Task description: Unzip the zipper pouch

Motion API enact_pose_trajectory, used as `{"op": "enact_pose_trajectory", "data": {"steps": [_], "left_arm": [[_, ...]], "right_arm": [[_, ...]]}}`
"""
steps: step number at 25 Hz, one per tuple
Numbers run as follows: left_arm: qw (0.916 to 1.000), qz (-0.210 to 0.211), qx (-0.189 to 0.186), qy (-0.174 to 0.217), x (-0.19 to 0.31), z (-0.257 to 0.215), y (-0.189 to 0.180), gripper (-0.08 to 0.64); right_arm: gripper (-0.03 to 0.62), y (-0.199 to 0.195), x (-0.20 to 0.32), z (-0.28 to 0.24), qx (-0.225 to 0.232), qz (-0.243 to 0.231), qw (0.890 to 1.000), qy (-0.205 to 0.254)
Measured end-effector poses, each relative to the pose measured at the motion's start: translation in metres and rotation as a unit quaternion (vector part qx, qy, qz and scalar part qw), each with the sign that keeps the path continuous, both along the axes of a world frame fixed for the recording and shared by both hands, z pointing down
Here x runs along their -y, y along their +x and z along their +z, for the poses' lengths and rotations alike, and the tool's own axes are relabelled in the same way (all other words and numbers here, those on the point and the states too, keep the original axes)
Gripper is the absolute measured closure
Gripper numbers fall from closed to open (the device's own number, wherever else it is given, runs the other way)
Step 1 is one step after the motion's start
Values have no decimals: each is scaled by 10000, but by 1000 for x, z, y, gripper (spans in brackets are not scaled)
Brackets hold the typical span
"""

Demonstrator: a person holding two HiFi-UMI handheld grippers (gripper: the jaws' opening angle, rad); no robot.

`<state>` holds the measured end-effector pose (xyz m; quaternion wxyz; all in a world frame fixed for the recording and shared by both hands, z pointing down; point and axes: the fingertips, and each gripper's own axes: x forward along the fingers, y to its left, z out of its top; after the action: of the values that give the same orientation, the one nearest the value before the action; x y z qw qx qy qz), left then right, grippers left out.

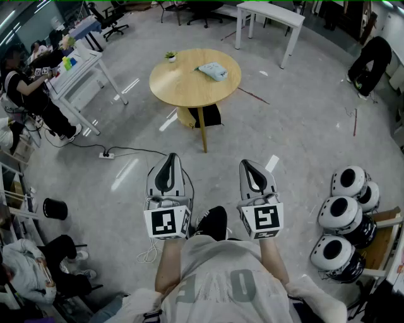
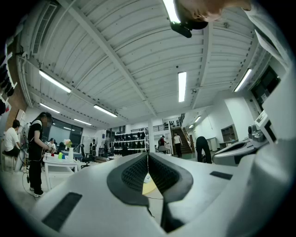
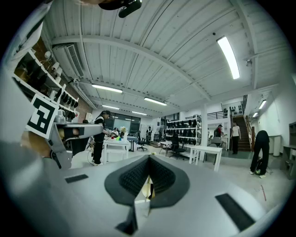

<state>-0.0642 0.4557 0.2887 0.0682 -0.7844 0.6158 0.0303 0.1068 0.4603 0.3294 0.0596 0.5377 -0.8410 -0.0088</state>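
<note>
A pale blue zipper pouch (image 1: pixel 213 70) lies on the right part of a round wooden table (image 1: pixel 183 85), well ahead of me. Both grippers are held low in front of my body, far short of the table. My left gripper (image 1: pixel 168 165) is shut with nothing between its jaws, and my right gripper (image 1: pixel 251 168) is shut and empty too. In the left gripper view the left gripper (image 2: pixel 148 158) points level across the room, pads pressed together. The right gripper (image 3: pixel 149 159) looks the same in the right gripper view. Neither of those views shows the pouch.
A small potted plant (image 1: pixel 170 56) stands at the table's far left edge. A white desk (image 1: pixel 79 72) with a seated person (image 1: pixel 25 91) is at left, a power strip with cable (image 1: pixel 106 154) on the floor. White round devices (image 1: pixel 344 214) are stacked at right. Another white table (image 1: pixel 270 16) stands behind.
</note>
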Motion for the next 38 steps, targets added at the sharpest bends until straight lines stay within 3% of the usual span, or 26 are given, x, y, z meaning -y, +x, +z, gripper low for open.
{"op": "enact_pose_trajectory", "data": {"steps": [9, 15, 22, 29, 38], "left_arm": [[10000, 56, 23, 51, 3, -3, 6, 531], [9999, 91, -9, -43, 19, 6, 10, 531], [9998, 101, -178, 28, 54, 6, 8, 531], [9991, 223, -339, 127, 132, 7, 9, 531], [9984, 401, -400, 74, 283, -12, -16, 531]], "right_arm": [[563, 8, 0, 6, 155, 21, 9999, -47], [563, 10, 10, 11, 494, -53, 9986, -157], [563, 7, 39, 17, 264, -216, 9991, -234], [563, 6, 106, 17, 240, -230, 9993, -186], [563, -13, 254, -1, 281, 15, 9988, -396]]}}
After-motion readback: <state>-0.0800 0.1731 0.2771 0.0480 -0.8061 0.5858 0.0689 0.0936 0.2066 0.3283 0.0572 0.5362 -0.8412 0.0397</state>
